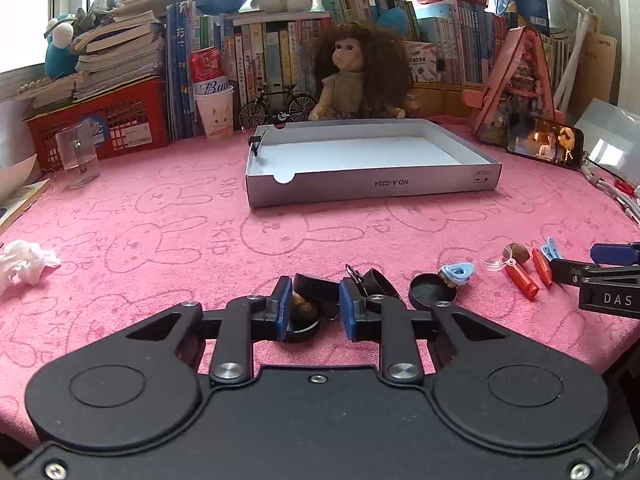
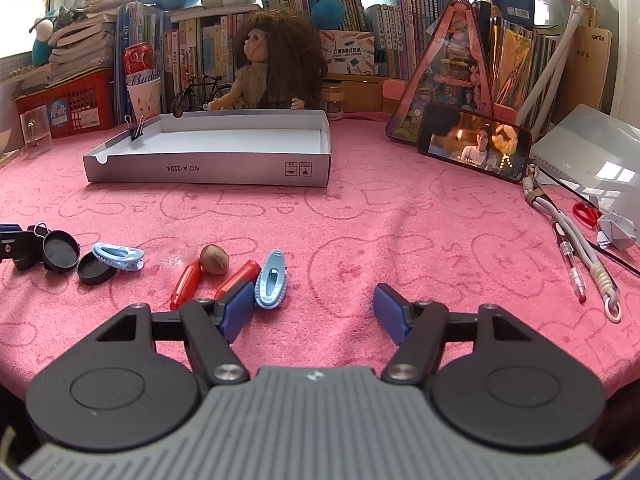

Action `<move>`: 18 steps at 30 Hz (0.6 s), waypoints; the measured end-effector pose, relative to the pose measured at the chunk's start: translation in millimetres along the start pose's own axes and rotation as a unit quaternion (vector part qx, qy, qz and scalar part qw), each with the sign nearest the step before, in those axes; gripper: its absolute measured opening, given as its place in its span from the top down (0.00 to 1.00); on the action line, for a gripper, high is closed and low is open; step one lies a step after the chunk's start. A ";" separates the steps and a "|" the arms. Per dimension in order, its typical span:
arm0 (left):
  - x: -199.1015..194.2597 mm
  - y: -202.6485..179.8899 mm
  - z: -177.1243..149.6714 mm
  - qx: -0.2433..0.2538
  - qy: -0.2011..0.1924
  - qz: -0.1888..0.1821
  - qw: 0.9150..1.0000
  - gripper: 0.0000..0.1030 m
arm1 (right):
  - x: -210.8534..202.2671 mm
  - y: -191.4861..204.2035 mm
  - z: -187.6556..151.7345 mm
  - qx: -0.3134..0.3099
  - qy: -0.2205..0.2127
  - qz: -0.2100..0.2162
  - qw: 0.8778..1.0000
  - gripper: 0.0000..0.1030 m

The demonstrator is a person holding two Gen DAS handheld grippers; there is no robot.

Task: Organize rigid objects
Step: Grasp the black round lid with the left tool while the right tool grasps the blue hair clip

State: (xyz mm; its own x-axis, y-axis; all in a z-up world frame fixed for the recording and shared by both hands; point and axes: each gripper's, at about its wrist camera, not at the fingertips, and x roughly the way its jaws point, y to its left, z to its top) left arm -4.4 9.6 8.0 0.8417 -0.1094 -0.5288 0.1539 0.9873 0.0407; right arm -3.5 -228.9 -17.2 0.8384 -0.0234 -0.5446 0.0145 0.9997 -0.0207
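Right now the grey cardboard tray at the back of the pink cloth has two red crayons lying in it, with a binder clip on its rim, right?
Not quite. The tray holds no crayons: the right wrist view shows the two red crayons lying on the pink cloth near the right gripper. The binder clip is indeed on the tray's rim.

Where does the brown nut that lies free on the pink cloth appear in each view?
Left wrist view: the brown nut is at the far right, just left of the red pieces.
Right wrist view: it is left of centre, between the two red pieces.
Shared landmark: the white box.
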 end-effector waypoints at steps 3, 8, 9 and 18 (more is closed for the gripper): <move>4.2 -5.2 3.1 0.011 -0.007 -0.002 1.000 0.77 | 0.0 0.1 0.2 0.000 0.000 0.000 1.000 0.26; 7.7 -7.6 7.9 0.016 -0.014 -0.015 1.000 0.77 | 0.7 -0.4 0.7 0.000 0.000 0.000 1.000 0.26; 9.6 -7.0 8.0 0.012 -0.009 -0.018 1.000 0.77 | 0.8 -0.4 0.7 0.000 0.000 0.000 1.000 0.26; 26.3 0.4 12.3 -0.006 0.002 -0.005 1.000 0.76 | 2.6 -1.6 1.4 -0.001 0.000 0.000 1.000 0.26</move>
State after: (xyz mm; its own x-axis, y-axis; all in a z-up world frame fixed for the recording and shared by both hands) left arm 24.2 5.7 4.6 0.8382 -0.1197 -0.5321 0.1567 0.9873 0.0248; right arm -0.7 -230.6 -17.4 0.8379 -0.0230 -0.5453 0.0129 0.9997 -0.0223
